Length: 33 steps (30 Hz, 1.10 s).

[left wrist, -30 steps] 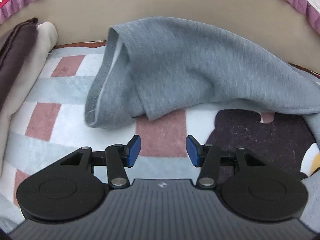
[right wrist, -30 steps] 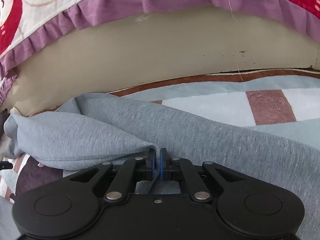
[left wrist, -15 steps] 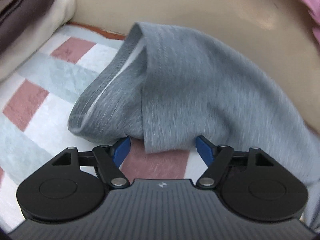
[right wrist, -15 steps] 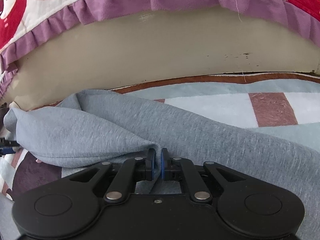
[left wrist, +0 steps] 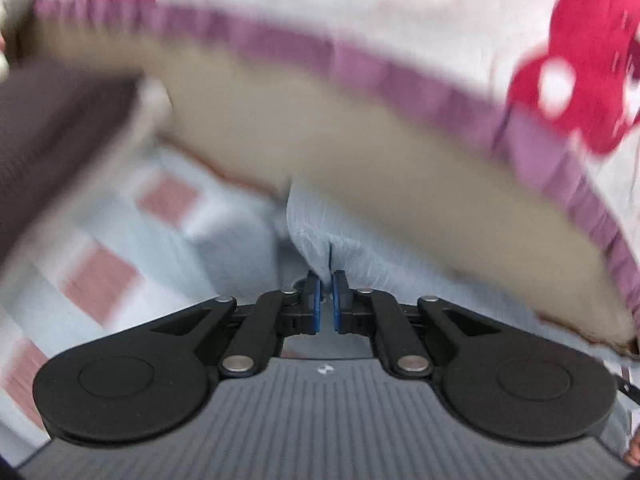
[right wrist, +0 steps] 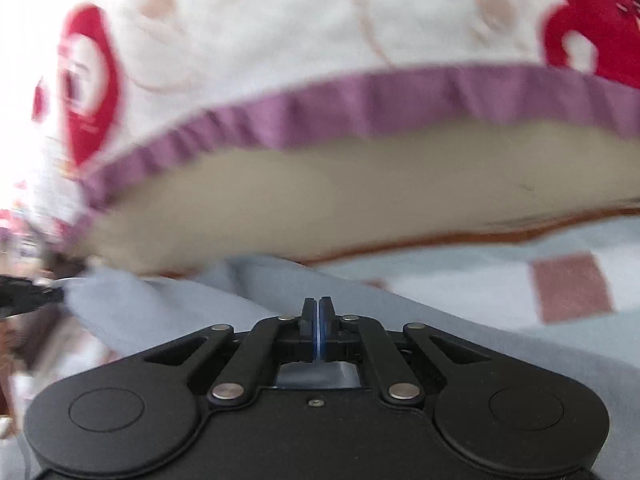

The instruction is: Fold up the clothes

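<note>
Left gripper (left wrist: 325, 280) clamped on a pinch of the grey garment (left wrist: 320, 232); cloth bunches up straight out of the blue pads (left wrist: 316, 304), a thin fold showing between them, rest of fabric trailing off to the right and below the claw. Jaws just been closing, cloth between them. Right gripper (right wrist: 319, 308) also pressed tight, pads nearly touching; garment (right wrist: 168, 304) draped under and around the claw, spreading left and right across the view. Pinched layer itself hard to make out there, but cloth hugs the fingers on both sides.

Garment lies over the checked mat (left wrist: 132, 240), pale blue w/ dusty-red squares, near its far edge where a brown border (right wrist: 400, 246) runs. Beyond that edge: beige panel (left wrist: 320, 120), then quilt (right wrist: 280, 40), white w/ red shapes and a purple frill (right wrist: 400, 108) along its hem. Dark brown folded cloth (left wrist: 48, 140) at far-left of left view, w/ a cream layer (left wrist: 152, 100) beside it, near the mat's left edge. Tip of the left claw peeking in at left edge of right view. Both views motion-blurred.

Vs. 1 s ago: left claw was wide apart and short of the garment, now shut on it; quilt fills much more of both views, mat less. Right claw gripping as before.
</note>
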Each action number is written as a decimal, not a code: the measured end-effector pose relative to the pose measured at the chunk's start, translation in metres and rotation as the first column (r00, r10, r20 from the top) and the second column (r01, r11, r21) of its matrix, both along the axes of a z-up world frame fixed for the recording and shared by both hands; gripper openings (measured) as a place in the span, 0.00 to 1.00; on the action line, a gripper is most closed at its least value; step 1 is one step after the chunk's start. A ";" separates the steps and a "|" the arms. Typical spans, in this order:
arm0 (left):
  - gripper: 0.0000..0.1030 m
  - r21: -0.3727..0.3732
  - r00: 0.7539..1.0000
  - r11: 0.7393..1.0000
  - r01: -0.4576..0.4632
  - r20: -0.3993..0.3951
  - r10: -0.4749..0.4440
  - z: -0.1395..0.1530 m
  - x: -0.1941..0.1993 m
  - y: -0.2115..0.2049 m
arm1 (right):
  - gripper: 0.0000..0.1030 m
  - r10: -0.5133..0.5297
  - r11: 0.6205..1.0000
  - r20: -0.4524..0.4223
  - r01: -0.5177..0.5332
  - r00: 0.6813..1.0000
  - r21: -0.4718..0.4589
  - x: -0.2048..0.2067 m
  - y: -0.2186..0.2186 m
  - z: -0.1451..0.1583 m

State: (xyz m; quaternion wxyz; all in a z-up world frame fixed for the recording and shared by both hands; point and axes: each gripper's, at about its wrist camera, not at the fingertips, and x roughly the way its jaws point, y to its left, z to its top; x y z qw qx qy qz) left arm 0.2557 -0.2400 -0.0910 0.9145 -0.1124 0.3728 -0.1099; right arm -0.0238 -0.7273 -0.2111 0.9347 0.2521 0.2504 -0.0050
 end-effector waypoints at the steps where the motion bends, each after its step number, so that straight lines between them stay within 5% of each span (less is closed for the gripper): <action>1: 0.03 0.010 0.999 1.000 -0.023 0.037 0.022 0.015 -0.003 0.009 | 0.03 0.045 0.999 0.032 -0.046 0.998 0.028 -0.001 0.004 0.005; 7: 0.03 0.072 0.965 0.980 -0.185 0.202 0.168 0.066 -0.030 0.084 | 0.03 0.314 0.937 0.139 -0.330 0.939 0.117 -0.001 0.050 0.026; 11: 0.03 0.079 0.948 0.957 -0.281 0.179 0.263 0.040 -0.068 0.118 | 0.18 0.361 0.931 0.015 -0.361 0.932 0.052 0.002 0.074 0.021; 14: 0.03 0.142 0.941 0.935 -0.323 0.152 0.302 0.013 -0.090 0.139 | 0.55 0.376 0.925 -0.076 -0.379 0.924 -0.027 0.000 0.086 0.016; 18: 0.03 0.163 0.943 0.929 -0.331 0.091 0.320 -0.009 -0.093 0.154 | 0.62 0.436 0.874 -0.205 -0.466 0.876 -0.135 -0.001 0.103 0.017; 21: 0.03 0.247 0.952 0.923 -0.295 0.156 0.262 0.001 -0.096 0.145 | 0.67 0.462 0.845 -0.289 -0.516 0.838 -0.145 -0.001 0.112 0.012; 25: 0.03 0.255 0.919 0.894 -0.368 0.245 0.309 0.022 -0.105 0.142 | 0.67 0.417 0.859 -0.368 -0.493 0.831 -0.139 0.006 0.119 -0.009; 27: 0.04 0.340 0.903 0.846 -0.411 0.280 0.326 0.021 -0.107 0.136 | 0.64 0.383 0.886 -0.358 -0.449 0.851 -0.119 0.011 0.121 -0.026; 28: 0.04 0.443 0.897 0.787 -0.430 0.312 0.314 0.016 -0.107 0.128 | 0.59 0.389 0.891 -0.354 -0.445 0.851 -0.092 0.012 0.121 -0.033; 30: 0.00 0.639 0.881 0.610 -0.468 0.386 0.272 0.001 -0.106 0.112 | 0.23 0.432 0.882 -0.366 -0.472 0.825 -0.023 0.015 0.125 -0.041; 31: 0.00 0.686 0.877 0.547 -0.479 0.398 0.269 -0.005 -0.103 0.111 | 0.21 0.471 0.859 -0.379 -0.513 0.797 -0.010 0.014 0.130 -0.040; 32: 0.00 0.696 0.879 0.536 -0.477 0.380 0.289 -0.009 -0.101 0.115 | 0.20 0.509 0.833 -0.392 -0.553 0.766 0.003 0.014 0.135 -0.039; 33: 0.00 0.654 0.886 0.599 -0.463 0.318 0.338 -0.009 -0.099 0.124 | 0.20 0.547 0.805 -0.406 -0.593 0.732 0.015 0.012 0.142 -0.035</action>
